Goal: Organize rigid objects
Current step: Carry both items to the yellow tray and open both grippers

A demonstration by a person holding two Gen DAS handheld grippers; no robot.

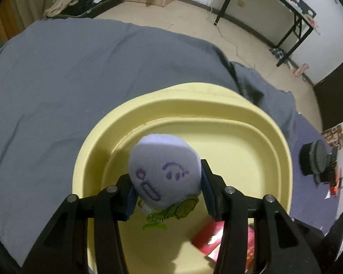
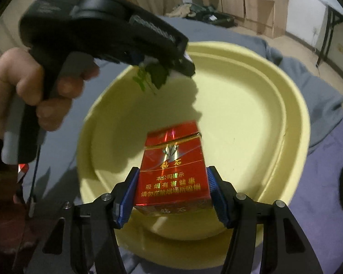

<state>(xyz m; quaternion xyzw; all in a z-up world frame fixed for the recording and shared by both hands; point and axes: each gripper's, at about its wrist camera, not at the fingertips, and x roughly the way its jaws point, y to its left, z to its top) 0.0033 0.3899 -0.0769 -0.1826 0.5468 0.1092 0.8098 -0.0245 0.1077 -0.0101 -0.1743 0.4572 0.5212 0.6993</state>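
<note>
My left gripper (image 1: 168, 189) is shut on a pale purple plush toy (image 1: 164, 171) with a drawn face and a green leaf tag; it hangs over the yellow basin (image 1: 251, 123). My right gripper (image 2: 171, 194) is shut on a red cigarette pack (image 2: 175, 166) with gold lettering, held over the same yellow basin (image 2: 274, 91). In the right wrist view the left gripper (image 2: 116, 36) shows at upper left, held by a person's hand (image 2: 34, 86), with the toy's green leaf (image 2: 151, 75) dangling under it. The red pack (image 1: 210, 237) shows low in the left wrist view.
The basin sits on a bed with a grey-blue cover (image 1: 80, 73). A black folding table (image 1: 274, 16) stands by the far wall, and an open suitcase with clothes (image 1: 84, 2) lies on the floor. A dark round object (image 1: 315, 159) lies on the bed at right.
</note>
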